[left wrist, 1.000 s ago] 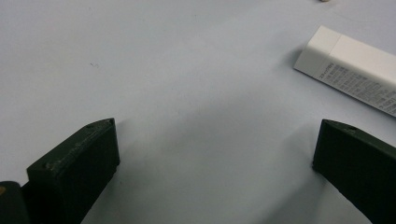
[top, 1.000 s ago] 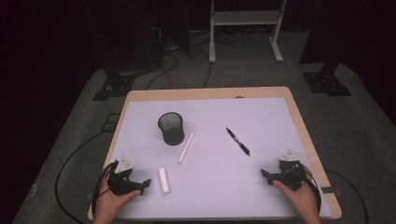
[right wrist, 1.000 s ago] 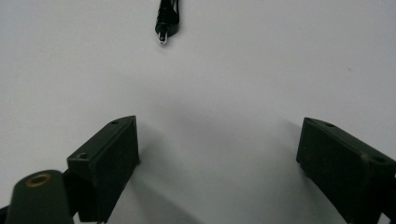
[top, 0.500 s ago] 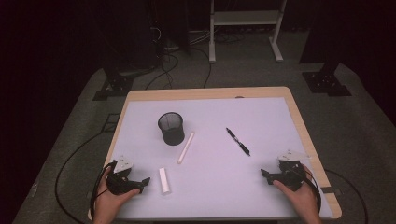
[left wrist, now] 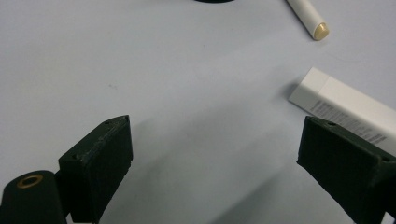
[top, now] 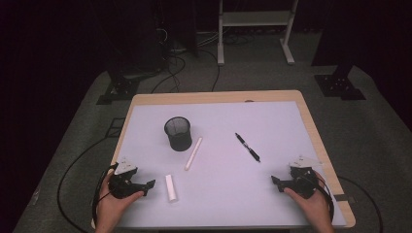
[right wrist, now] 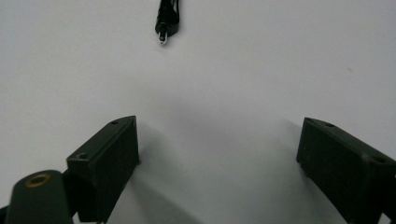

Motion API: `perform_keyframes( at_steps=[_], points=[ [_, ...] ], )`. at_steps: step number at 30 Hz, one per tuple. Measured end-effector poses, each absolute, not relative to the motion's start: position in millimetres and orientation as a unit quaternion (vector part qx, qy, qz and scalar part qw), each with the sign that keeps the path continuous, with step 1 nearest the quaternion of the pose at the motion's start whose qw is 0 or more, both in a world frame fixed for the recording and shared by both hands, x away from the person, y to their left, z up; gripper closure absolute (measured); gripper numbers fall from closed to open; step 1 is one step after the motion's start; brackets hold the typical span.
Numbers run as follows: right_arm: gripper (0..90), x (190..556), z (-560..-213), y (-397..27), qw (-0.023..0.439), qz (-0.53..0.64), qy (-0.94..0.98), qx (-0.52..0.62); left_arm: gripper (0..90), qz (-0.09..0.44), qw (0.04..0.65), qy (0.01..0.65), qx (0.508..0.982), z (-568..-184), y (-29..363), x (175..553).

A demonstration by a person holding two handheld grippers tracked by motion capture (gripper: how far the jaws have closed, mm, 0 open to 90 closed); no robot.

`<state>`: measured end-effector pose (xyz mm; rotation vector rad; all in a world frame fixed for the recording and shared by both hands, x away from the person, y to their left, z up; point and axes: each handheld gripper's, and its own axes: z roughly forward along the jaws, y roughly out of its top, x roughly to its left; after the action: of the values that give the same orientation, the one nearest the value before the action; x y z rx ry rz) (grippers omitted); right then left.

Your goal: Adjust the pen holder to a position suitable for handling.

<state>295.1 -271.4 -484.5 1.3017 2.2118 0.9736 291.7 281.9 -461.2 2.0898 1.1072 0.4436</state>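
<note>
**Both claws wide, nothing held**

Bench [top: 272,194]: matte white top, wood rim. Mesh cup [top: 178,133], round, black, left of centre. White pen [top: 193,153] and black pen [right wrist: 166,18] cut off in gripper views. Eraser [left wrist: 345,109]: white block, print unreadable. Left claw [top: 145,185] and right claw [top: 277,182] empty.

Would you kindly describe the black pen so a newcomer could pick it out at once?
On the white table, look right of the black mesh cup. The black pen lies there alone, slanting toward the right hand-held gripper. It is the only dark, slim item; the two other loose items are white.
</note>
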Motion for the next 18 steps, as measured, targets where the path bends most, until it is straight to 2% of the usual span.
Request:
perform_keyframes(
  at_steps=[18],
  points=[
    [11.8, 294.7, -484.5, -271.3, 0.198, 0.348, 0.79, 0.465, 13.5, 0.189, 0.373, 0.416, 0.807, -442.6, 270.6, 306.6]
  ],
)
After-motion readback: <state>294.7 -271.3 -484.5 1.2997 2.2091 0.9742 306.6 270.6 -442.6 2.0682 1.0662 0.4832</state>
